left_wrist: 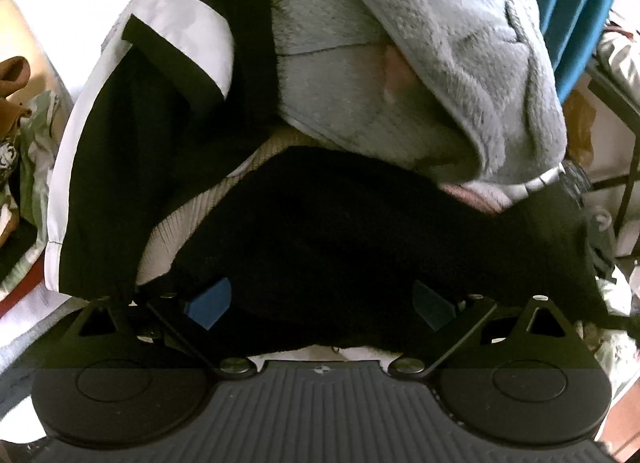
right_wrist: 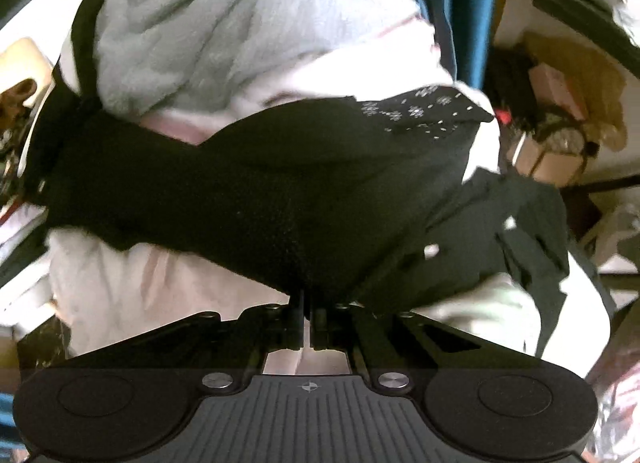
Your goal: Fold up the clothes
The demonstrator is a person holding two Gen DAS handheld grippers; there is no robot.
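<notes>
A black knit garment (left_wrist: pixel 360 231) lies across a heap of clothes. In the left wrist view it drapes over my left gripper (left_wrist: pixel 320 295), whose blue pads (left_wrist: pixel 212 299) stand wide apart, so the gripper is open; its fingertips are hidden under the cloth. In the right wrist view the same black garment (right_wrist: pixel 240 191) stretches from the left down to my right gripper (right_wrist: pixel 310 299), which is shut on a pinch of its edge. Behind it lies a grey fleece garment (left_wrist: pixel 440 43) (right_wrist: pixel 192 31). A black and white jacket (left_wrist: pixel 160 103) lies at the left.
A beige ribbed cloth (left_wrist: pixel 180 223) shows under the black garment. Pale pink-white cloth (right_wrist: pixel 140 283) lies beneath the right gripper, and a dark grey-green garment (right_wrist: pixel 520 231) to its right. A black cloth with white flecks (right_wrist: pixel 420 111) and blue fabric (right_wrist: pixel 460 3) are behind. Clutter fills both sides.
</notes>
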